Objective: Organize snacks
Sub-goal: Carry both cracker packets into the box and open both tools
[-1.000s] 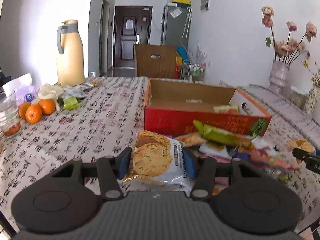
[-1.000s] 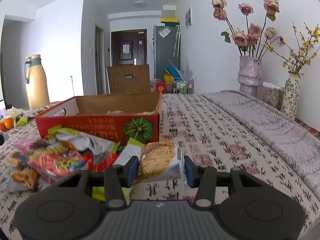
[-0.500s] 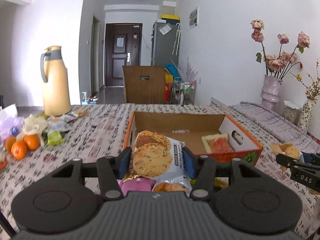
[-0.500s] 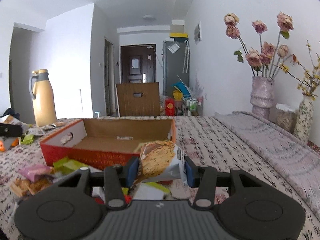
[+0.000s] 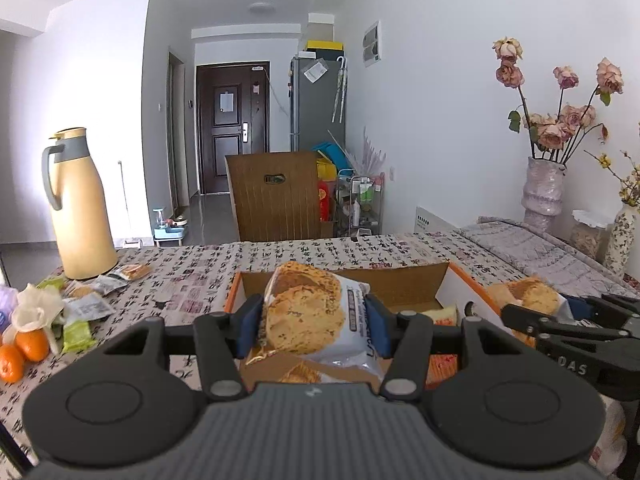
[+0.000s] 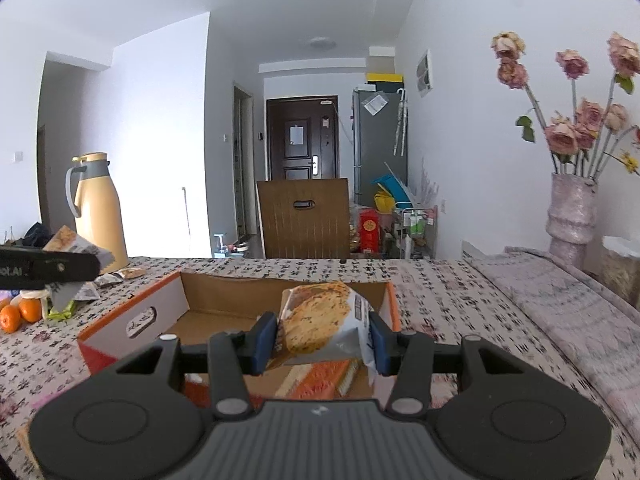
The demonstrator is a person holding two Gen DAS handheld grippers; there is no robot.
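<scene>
My left gripper is shut on a white cookie packet printed with golden cookies, held over the near end of the open orange cardboard box. My right gripper is shut on a second cookie packet, also above the orange cardboard box. The box holds orange snack packs on its floor. In the left wrist view the right gripper shows at the right with its packet. In the right wrist view the left gripper juts in from the left edge.
A yellow thermos jug stands at the table's far left, with loose snack packets and oranges near it. A vase of dried roses stands at the right. A wooden chair back rises behind the patterned tablecloth.
Both grippers rose and moved forward with their cookie packets, from above the snack pile on the table to over the open box. The pile has dropped out of view.
</scene>
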